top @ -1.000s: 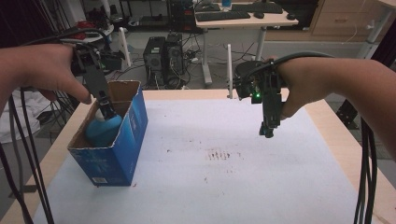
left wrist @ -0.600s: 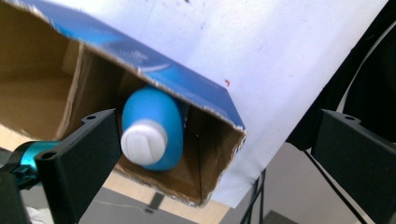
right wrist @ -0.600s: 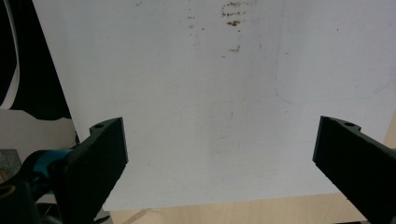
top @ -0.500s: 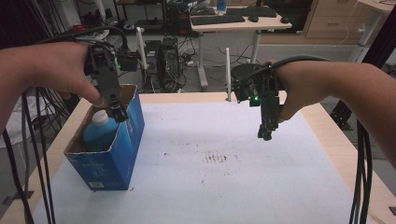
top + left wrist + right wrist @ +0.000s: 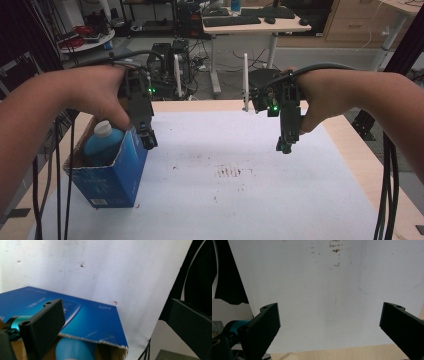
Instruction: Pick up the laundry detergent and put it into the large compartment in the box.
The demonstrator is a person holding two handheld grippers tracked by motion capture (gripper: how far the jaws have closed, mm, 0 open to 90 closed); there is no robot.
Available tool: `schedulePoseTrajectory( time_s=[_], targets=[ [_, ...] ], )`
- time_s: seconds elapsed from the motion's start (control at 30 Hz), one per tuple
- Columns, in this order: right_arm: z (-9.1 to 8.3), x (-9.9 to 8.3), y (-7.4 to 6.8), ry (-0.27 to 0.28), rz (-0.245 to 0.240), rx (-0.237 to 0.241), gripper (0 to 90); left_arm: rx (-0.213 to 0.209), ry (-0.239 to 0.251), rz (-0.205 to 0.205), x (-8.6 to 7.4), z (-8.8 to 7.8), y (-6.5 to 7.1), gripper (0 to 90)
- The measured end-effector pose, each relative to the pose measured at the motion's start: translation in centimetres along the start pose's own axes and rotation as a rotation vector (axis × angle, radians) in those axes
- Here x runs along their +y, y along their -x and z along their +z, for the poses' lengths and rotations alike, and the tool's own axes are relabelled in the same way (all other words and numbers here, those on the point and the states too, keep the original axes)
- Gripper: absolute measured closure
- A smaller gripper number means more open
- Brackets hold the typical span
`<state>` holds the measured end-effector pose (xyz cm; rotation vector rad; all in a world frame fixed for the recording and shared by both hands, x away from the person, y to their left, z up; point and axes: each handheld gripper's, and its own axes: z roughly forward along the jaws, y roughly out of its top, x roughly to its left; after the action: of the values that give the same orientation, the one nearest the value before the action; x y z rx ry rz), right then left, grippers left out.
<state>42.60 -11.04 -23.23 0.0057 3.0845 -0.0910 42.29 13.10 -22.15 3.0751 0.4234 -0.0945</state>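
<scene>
A blue cardboard box point(image 5: 117, 175) stands open at the left of the white-covered table point(image 5: 240, 210). Inside it sits a blue bottle point(image 5: 100, 145) with a white cap. My left gripper point(image 5: 148, 141) hangs over the box's right wall, open and holding nothing. In the left gripper view the box wall point(image 5: 85, 320) and the bottle point(image 5: 73, 350) lie below the left gripper point(image 5: 115, 307), whose jaws stand wide apart. My right gripper point(image 5: 285, 146) hovers above the table's right half, open and empty. In the right gripper view only bare sheet lies below the right gripper point(image 5: 329, 307).
Brown stains point(image 5: 232, 172) mark the middle of the sheet. Bare wood table edge point(image 5: 362, 170) runs along the right. Black cables point(image 5: 390, 195) trail from both grippers. Behind the table stand a desk point(image 5: 250, 25) and computer towers point(image 5: 172, 55).
My left gripper has risen from the bottle inside the box and shifted right to the box's right wall. The bottle stays in the box. The right gripper has barely moved.
</scene>
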Motion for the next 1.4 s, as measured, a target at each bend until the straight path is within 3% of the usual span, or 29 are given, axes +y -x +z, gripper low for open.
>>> schedulePoseTrajectory(
  time_s=[0.07,0.13,0.3,0.63,1.4],
  targets=[
    [0.1,-0.1,0.1,0.001,-0.002,0.003,2.1,-0.011,-0.001,0.007,0.3,0.6,-0.2,1.7],
    [0.2,-0.2,0.2,-0.001,0.003,0.004,2.1,0.007,0.003,0.031,0.6,1.2,-0.3,1.7],
    [0.3,-0.4,0.4,-0.003,0.006,0.006,2.1,0.004,-0.01,0.027,1.0,2.1,-1.0,1.7],
    [0.6,-0.6,0.7,-0.005,0.005,0.01,2.1,-0.004,-0.027,0.045,1.6,2.8,-1.3,1.6],
    [0.4,-0.2,0.4,-0.004,-0.002,0.008,2.1,-0.025,-0.021,0.068,1.5,3.2,-0.7,1.7]
  ],
)
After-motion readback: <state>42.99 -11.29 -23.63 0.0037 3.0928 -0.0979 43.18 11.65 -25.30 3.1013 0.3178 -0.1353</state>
